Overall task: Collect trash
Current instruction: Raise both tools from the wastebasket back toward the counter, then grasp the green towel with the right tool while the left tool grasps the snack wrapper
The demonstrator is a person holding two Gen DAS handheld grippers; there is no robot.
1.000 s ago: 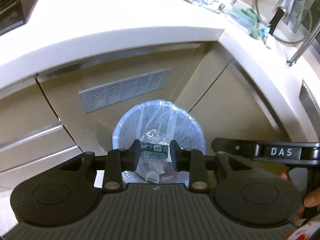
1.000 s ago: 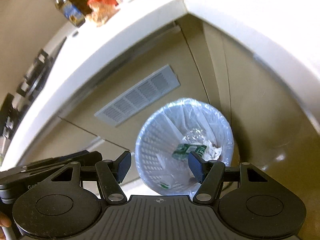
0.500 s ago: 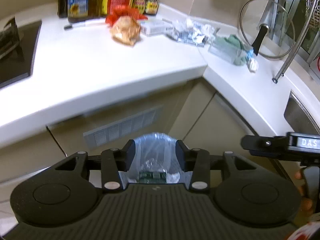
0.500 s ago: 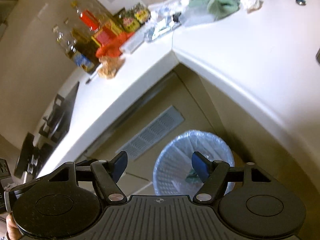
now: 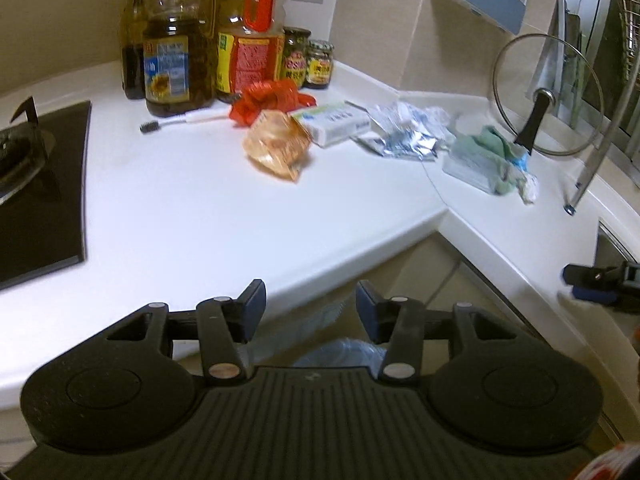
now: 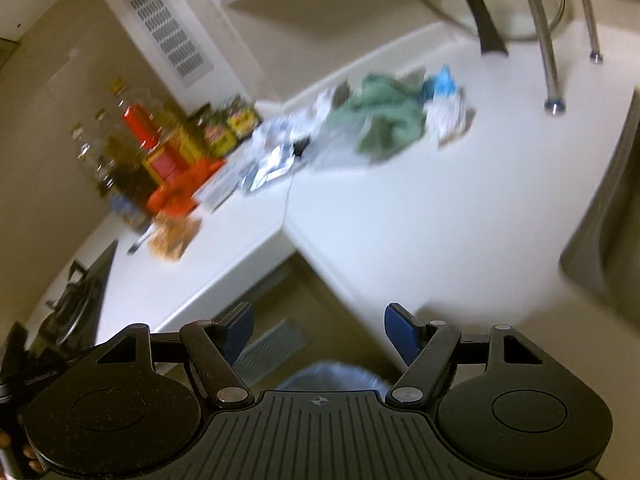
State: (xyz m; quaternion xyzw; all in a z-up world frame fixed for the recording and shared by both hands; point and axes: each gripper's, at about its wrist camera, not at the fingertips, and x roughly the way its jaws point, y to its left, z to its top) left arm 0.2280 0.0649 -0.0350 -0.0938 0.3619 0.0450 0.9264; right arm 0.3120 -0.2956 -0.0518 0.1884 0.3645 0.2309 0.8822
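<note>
I've swung both views up from the bin (image 5: 340,350) to the counter (image 5: 192,216), left gripper (image 5: 311,300) just opened and right gripper (image 6: 319,330) spread, both empty, ready for the orange wrapper (image 5: 278,146).

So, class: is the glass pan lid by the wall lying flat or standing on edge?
Standing on edge. The round glass pan lid leans upright against the wall, its black handle facing outward.
</note>
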